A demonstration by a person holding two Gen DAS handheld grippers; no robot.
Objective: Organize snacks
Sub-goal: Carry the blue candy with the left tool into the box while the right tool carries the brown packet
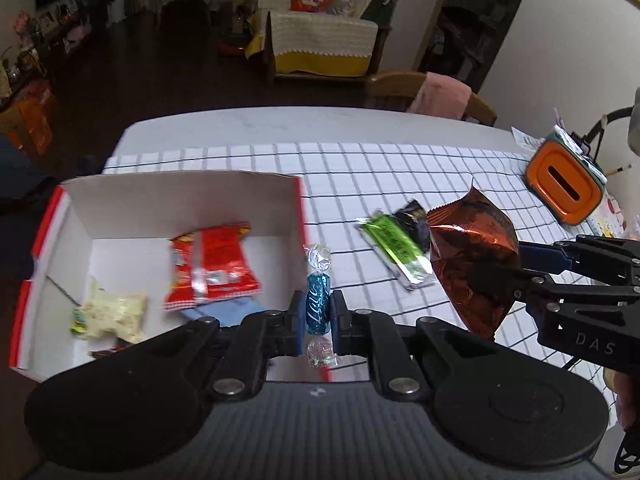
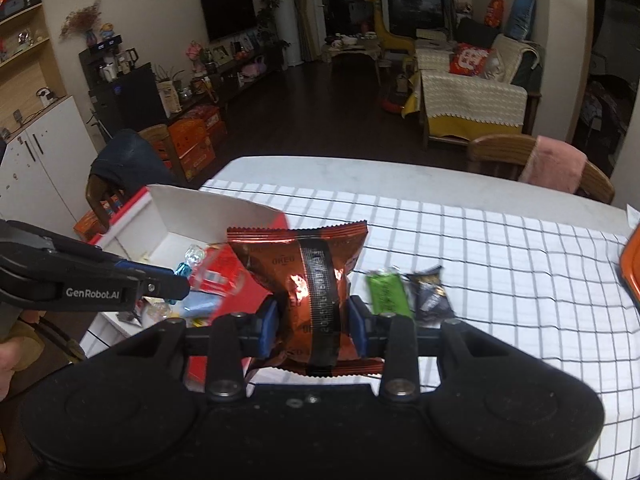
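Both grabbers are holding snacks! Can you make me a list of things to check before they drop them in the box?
1. Left gripper shut on the blue candy: ok.
2. Right gripper shut on the brown packet: ok.
3. Box open on top: ok.
4. Room left on the box floor beside the red packet: ok.
5. Candy already over the box: cannot tell.
6. Green packet and black packet not yet in the box: not ok.

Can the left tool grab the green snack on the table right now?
Probably not yet. The left tool is already shut on the blue candy, so it has no free grip. The green snack lies uncovered on the checked cloth, so nothing else blocks it.
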